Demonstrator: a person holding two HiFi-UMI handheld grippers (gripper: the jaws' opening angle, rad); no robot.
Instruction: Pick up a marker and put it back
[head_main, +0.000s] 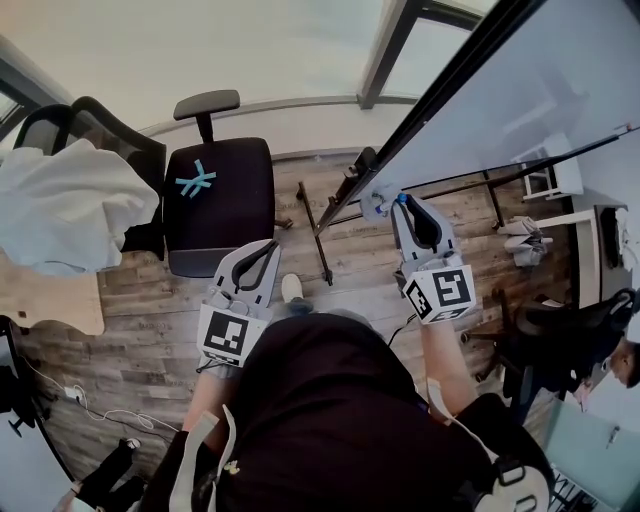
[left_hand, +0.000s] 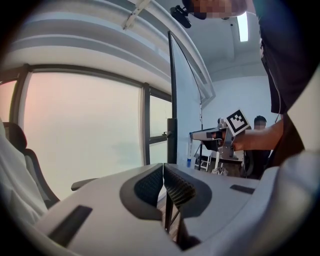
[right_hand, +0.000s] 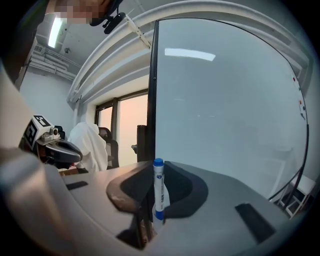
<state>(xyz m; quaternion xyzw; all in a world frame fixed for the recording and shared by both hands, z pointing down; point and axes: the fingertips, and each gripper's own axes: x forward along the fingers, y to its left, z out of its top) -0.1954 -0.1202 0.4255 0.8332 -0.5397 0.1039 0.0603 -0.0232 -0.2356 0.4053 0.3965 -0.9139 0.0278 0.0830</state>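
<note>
A white marker (right_hand: 158, 192) with a blue cap on top and a blue end below stands upright between the jaws of the right hand-held gripper (right_hand: 153, 170), which is clenched on its barrel. The pads meet the marker about midway up, and the cap rises just above the jaw tips. Directly behind it is a large whiteboard (right_hand: 225, 110), with the board's dark left frame edge lined up just behind the marker. From the head view, the right hand-held gripper (head_main: 404, 201) reaches forward to the near end of the whiteboard (head_main: 520, 80), and only the marker's blue tip (head_main: 402, 198) peeks out at its jaws. A small pale object sits just beside it at the board's lower edge, too small to identify. The left hand-held gripper (head_main: 271, 245) is held lower and nearer the body, well apart from the board. In its own view the left hand-held gripper (left_hand: 163, 169) has its ribbed pads pressed together with nothing between them. Below are a wooden floor (head_main: 300, 255), a black office chair (head_main: 218, 195) and a second chair draped with a white cloth (head_main: 65, 205). The grip is narrow on a round, smooth barrel, so the marker could pivot or slip if the jaws ease early. The resting place is not visible beneath the jaws, so letting go off-target would likely send the marker to the floor.
</note>
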